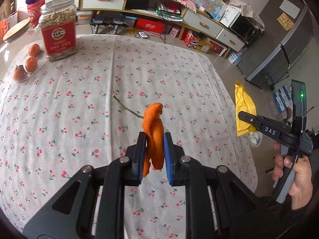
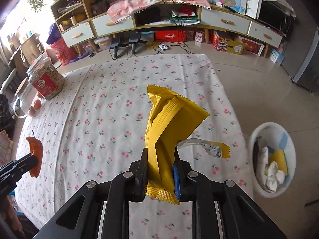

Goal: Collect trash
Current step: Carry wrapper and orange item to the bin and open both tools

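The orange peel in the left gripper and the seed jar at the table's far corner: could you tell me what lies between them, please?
In the left wrist view, only a thin twig on the cherry-print tablecloth lies between the orange peel and the seed jar; the rest is bare cloth.

**Open middle, crowded far-left corner**

Bare across the middle of the table (image 2: pixel 111 103), save a thin twig (image 1: pixel 127 107) lying near the centre. Blocked at the far-left corner by a seed jar (image 1: pixel 58 27), a lidded glass jar (image 1: pixel 16 31) and three tangerines (image 1: pixel 31 63). Off the right edge, open floor around a white bin (image 2: pixel 257 139).
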`<state>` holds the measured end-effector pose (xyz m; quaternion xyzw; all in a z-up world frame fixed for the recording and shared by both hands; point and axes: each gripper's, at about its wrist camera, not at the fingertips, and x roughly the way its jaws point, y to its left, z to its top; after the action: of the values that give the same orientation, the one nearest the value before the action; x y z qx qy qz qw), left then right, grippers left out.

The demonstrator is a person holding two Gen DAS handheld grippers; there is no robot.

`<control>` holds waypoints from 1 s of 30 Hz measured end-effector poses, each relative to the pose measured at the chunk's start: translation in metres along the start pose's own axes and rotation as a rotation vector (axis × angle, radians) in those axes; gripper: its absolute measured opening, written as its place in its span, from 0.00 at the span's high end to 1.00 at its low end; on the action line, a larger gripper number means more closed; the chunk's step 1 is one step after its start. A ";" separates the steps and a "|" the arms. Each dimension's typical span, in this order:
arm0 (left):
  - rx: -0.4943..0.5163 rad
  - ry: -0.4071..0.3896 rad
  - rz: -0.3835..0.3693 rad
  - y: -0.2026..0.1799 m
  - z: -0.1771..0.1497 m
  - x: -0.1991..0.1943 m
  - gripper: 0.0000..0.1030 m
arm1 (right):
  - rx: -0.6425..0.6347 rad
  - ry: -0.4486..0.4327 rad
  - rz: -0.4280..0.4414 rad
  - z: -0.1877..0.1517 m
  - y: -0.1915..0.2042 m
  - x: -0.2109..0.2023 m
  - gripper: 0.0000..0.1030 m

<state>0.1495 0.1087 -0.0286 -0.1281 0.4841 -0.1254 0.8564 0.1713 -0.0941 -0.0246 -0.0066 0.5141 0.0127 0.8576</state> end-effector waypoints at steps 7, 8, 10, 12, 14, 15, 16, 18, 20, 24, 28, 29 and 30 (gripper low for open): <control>0.093 -0.003 -0.025 -0.049 -0.001 0.011 0.81 | 0.055 -0.026 -0.046 -0.030 -0.077 -0.031 0.80; 0.102 -0.001 -0.028 -0.055 -0.002 0.013 0.81 | 0.065 -0.021 -0.052 -0.036 -0.091 -0.033 0.80; 0.120 0.008 -0.034 -0.067 -0.003 0.019 0.81 | 0.081 -0.005 -0.072 -0.043 -0.117 -0.034 0.80; 0.132 0.022 -0.042 -0.082 -0.007 0.026 0.81 | 0.123 0.000 -0.089 -0.049 -0.151 -0.036 0.80; 0.143 0.040 -0.054 -0.096 -0.007 0.038 0.81 | 0.179 0.005 -0.095 -0.056 -0.183 -0.036 0.80; 0.150 0.048 -0.058 -0.105 -0.009 0.043 0.81 | 0.203 0.010 -0.104 -0.060 -0.198 -0.036 0.80; 0.158 0.054 -0.063 -0.114 -0.010 0.048 0.81 | 0.223 0.015 -0.112 -0.064 -0.212 -0.034 0.80; 0.170 0.067 -0.075 -0.132 -0.010 0.059 0.81 | 0.255 0.030 -0.115 -0.070 -0.235 -0.031 0.80; 0.180 0.078 -0.092 -0.150 -0.010 0.070 0.81 | 0.285 0.045 -0.100 -0.074 -0.250 -0.025 0.80; 0.203 0.105 -0.131 -0.188 -0.010 0.090 0.81 | 0.284 0.047 -0.067 -0.070 -0.259 -0.014 0.79; 0.244 0.113 -0.152 -0.218 -0.007 0.104 0.81 | 0.273 0.040 -0.050 -0.064 -0.262 -0.002 0.71; 0.252 0.117 -0.157 -0.224 -0.006 0.107 0.81 | 0.285 0.035 -0.046 -0.063 -0.266 0.000 0.69; 0.256 0.120 -0.165 -0.229 -0.005 0.110 0.81 | 0.302 0.035 -0.035 -0.063 -0.269 0.001 0.58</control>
<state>0.1792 -0.1435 -0.0407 -0.0495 0.5022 -0.2633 0.8222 0.1241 -0.3642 -0.0554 0.1133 0.5250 -0.0799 0.8397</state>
